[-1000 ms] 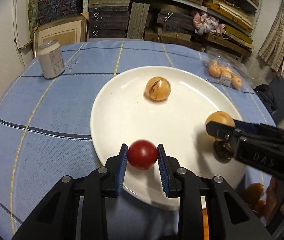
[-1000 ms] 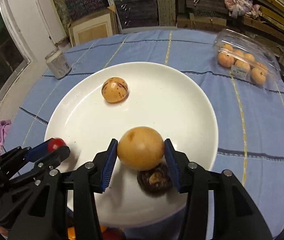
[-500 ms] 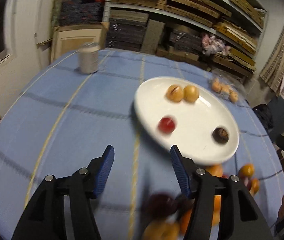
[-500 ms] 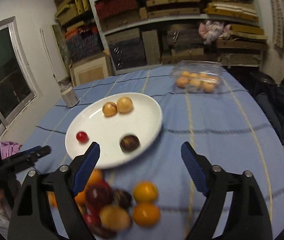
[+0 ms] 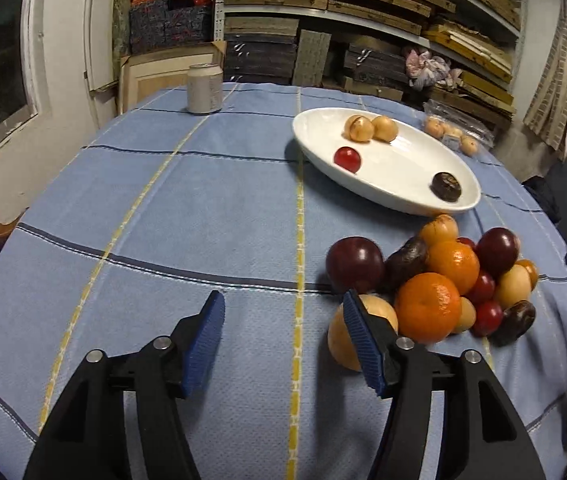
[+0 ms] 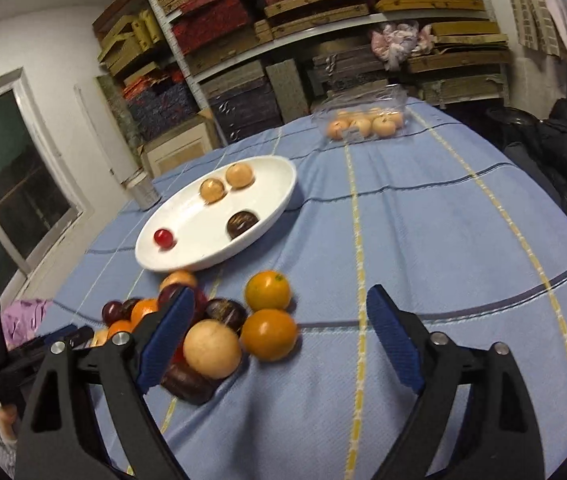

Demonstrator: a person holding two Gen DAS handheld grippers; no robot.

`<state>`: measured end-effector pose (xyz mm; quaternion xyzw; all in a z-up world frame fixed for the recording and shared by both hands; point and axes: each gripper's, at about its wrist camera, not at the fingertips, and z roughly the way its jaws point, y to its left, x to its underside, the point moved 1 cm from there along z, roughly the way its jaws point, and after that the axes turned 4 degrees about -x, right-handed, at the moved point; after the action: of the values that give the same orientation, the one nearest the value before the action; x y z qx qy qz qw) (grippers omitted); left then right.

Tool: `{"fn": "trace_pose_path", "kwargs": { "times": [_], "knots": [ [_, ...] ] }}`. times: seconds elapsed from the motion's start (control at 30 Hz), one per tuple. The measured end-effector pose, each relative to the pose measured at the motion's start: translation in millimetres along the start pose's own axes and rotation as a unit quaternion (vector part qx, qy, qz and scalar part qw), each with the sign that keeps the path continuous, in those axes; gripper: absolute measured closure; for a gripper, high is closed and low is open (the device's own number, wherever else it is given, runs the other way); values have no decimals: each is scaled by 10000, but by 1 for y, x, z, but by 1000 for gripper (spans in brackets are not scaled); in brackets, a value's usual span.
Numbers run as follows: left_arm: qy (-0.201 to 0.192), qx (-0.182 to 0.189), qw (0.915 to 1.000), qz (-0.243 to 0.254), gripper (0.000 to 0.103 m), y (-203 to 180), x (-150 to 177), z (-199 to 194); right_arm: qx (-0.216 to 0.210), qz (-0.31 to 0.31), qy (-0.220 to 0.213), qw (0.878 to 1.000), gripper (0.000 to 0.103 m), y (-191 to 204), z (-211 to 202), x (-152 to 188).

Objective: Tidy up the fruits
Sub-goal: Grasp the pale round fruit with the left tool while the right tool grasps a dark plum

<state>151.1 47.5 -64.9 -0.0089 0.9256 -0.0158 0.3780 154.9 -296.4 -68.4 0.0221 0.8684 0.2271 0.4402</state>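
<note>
**Left wrist view: both claws released, the loose pile the hazard**

The left claw [image 5: 283, 340] stands parted over bare blue checked cloth on the worktop [image 5: 163, 220]; its jaws have just been opening and nothing lies between them. Its right pad sits just in front of a pale round fruit [image 5: 379, 312] at the near edge of the heap of mixed fruit [image 5: 439, 276], at about three o'clock of the claw. The white oval plate [image 5: 383, 176], at one o'clock, already carries a small red fruit [image 5: 347, 158], two tan fruits and a dark brown one.

In my judgement the risk is a nudge: the heap is stacked and touching, so a pad closing on one piece could send round neighbours rolling over the cloth. The two claws working the same heap could also collide.

The right wrist view shows what this one cannot: the right claw [image 6: 281, 340], jaws wide and just opened further, with two oranges [image 6: 268, 334] and a pale fruit in the gap, none pressed. It also shows the clear plastic box of fruit [image 6: 363, 120] plainly at twelve o'clock. Only the left view shows the silver can [image 5: 204, 88] in full.
</note>
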Motion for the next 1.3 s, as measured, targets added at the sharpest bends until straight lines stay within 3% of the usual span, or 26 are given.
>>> {"fn": "trace_pose_path", "kwargs": {
  "times": [0.3, 0.7, 0.8, 0.87, 0.9, 1.07, 1.17, 1.23, 1.3],
  "knots": [
    [-281, 22, 9989, 375, 36, -16, 3, -9, 62, -358, 174, 9992, 15, 16, 6, 9],
    [51, 44, 9951, 989, 27, -40, 10, 9, 20, -268, 233, 9994, 14, 11, 10, 6],
    [127, 68, 9958, 905, 27, -36, 10, 13, 16, -260, 229, 9994, 14, 11, 10, 6],
    [398, 0, 9961, 785, 26, -31, 10, 24, 14, -259, 242, 9994, 14, 11, 10, 7],
    [568, 6, 9958, 714, 27, -29, 10, 31, 19, -262, 246, 9994, 14, 11, 10, 7],
    [161, -249, 9981, 542, 33, -19, 4, 19, 21, -257, 259, 9993, 14, 11, 10, 8],
    [226, -308, 9977, 553, 37, -18, 3, 23, 18, -264, 280, 9993, 14, 12, 11, 8],
    [424, -219, 9969, 619, 53, -21, 3, 31, 1, -276, 267, 9993, 14, 12, 10, 9],
    [447, -143, 9967, 659, 59, -23, 3, 32, -19, -307, 250, 9992, 14, 14, 10, 9]
  ]
}}
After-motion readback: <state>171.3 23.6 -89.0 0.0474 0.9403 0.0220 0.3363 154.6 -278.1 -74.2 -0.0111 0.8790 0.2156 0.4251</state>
